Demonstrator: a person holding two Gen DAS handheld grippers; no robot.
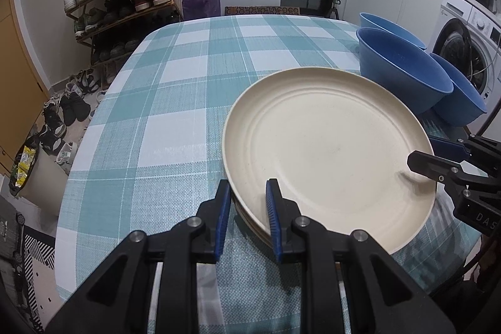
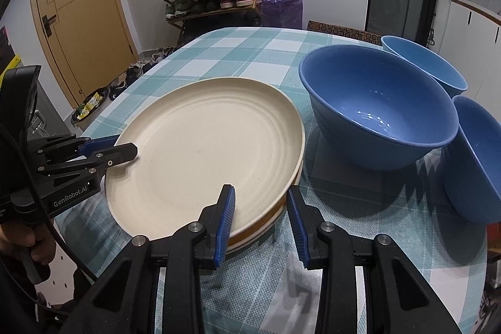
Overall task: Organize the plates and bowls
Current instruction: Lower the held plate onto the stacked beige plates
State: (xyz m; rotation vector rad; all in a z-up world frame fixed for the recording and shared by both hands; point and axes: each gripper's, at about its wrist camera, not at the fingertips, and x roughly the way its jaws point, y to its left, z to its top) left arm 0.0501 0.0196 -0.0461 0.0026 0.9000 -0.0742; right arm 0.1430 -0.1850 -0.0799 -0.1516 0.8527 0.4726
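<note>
we hold the left gripper point(image 1: 247, 218) with its jaws parted around the near left rim of the cream plate point(image 1: 328, 152), 1 blue pad inside the rim and 1 outside. our right gripper point(image 2: 261, 221) straddles the near right rim the same way, jaws apart. the plate tops a low stack on the checked tablecloth point(image 1: 175, 102). 3 blue bowls point(image 2: 375, 108) sit just right of the stack, the nearest tilted.

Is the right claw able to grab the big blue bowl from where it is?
Probably yes. The right claw is open, straddling the rim of the cream plate stack, holding nothing. The big blue bowl sits just right of the plates with nothing between, so backing off and swinging right should work.
</note>
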